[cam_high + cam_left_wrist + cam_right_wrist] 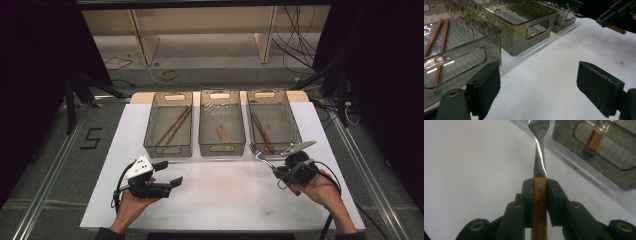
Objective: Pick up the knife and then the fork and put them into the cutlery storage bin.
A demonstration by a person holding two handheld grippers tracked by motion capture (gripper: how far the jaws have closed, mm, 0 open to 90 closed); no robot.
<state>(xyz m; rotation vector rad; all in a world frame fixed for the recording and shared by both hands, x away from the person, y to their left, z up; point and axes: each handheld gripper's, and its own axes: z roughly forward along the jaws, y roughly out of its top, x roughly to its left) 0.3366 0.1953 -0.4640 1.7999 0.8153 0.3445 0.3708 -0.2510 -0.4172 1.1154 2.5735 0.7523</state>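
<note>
On the left, the left gripper (167, 173) sits low over the white table (220, 190), its jaws spread wide with nothing between them, just bare tabletop showing in the gap. Ahead of it, three smoky clear bins line up along the far side of the table. The left bin (169, 123) holds two long brown chopsticks (174, 125) lying side by side at a slant. The middle bin (222, 122) holds a short wooden-handled piece (222, 133), too small to make out. The right bin (272, 120) holds a utensil with a reddish wooden handle (266, 138). Now over to the right: the right gripper (278, 170) is clamped on a fork (262, 155), pads pressing both sides of its wooden handle (539, 202) just below where the metal neck starts. The fork points up and away toward the bins, its tines near the front wall of the right bin, outside it, lifted off the table
</note>
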